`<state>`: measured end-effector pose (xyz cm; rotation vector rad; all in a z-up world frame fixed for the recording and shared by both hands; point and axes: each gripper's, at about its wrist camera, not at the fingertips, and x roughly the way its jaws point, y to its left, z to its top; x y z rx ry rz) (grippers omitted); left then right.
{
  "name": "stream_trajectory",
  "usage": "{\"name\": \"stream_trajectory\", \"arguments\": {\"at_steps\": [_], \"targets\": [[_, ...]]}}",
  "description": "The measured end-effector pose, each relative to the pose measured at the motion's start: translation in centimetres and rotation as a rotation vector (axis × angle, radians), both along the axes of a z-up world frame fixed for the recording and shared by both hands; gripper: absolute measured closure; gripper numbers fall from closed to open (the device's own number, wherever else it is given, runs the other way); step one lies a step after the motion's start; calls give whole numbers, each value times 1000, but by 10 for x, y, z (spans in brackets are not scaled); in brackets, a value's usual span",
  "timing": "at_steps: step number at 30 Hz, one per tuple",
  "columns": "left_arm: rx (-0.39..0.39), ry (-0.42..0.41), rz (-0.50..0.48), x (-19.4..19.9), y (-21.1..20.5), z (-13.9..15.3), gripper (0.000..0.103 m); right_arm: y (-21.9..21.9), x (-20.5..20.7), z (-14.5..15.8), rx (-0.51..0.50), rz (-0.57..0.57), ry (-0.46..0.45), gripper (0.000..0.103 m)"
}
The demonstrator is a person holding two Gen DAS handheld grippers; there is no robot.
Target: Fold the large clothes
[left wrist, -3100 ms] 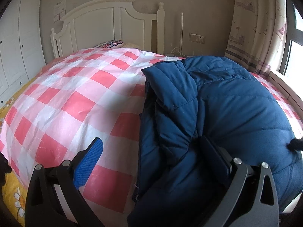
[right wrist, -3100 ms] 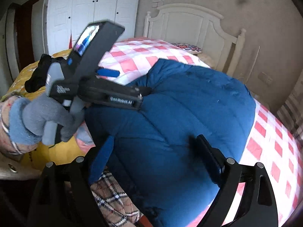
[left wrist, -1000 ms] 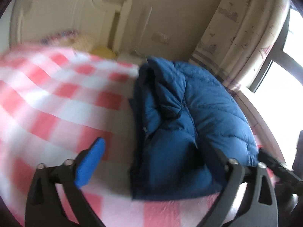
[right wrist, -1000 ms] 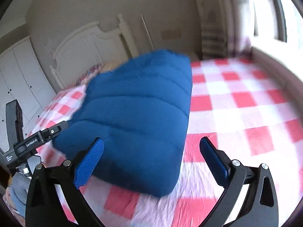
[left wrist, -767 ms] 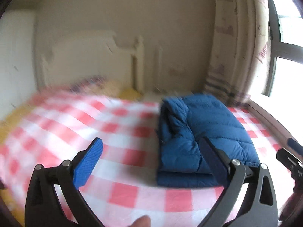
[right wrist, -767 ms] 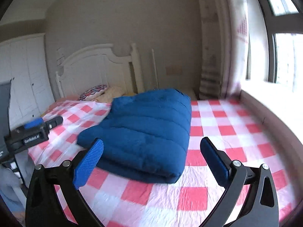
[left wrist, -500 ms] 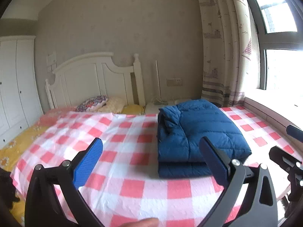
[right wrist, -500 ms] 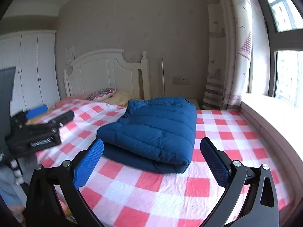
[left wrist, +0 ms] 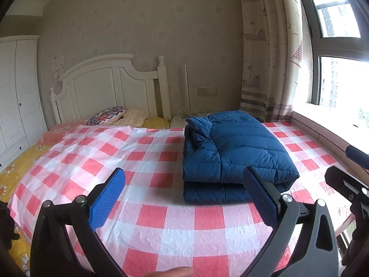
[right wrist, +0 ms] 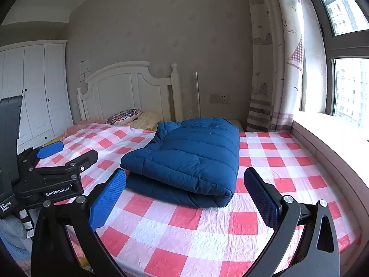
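Both grippers, left gripper point(left wrist: 183, 194) and right gripper point(right wrist: 184, 192), gape empty; folded blue jacket point(right wrist: 189, 157) lies ahead, long axis toward headboard point(right wrist: 129, 92), nearer right.

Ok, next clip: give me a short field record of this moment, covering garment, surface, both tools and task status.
garment: blue padded jacket, folded into a compact stack
surface: bed with red and white checked sheet
left tool: open, holds nothing, clear of the jacket
right tool: open, holds nothing, clear of the jacket
background: white headboard, patterned pillow, curtain
task status: fold looks complete
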<state>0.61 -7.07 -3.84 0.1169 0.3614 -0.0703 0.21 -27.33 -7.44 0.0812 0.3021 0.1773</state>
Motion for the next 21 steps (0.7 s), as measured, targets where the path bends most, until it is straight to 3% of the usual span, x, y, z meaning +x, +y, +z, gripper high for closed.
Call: {"name": "stream_trajectory", "arguments": {"at_steps": [21], "targets": [[-23, 8, 28, 0, 10, -3, 2, 3, 0, 4, 7, 21, 0, 5]]}}
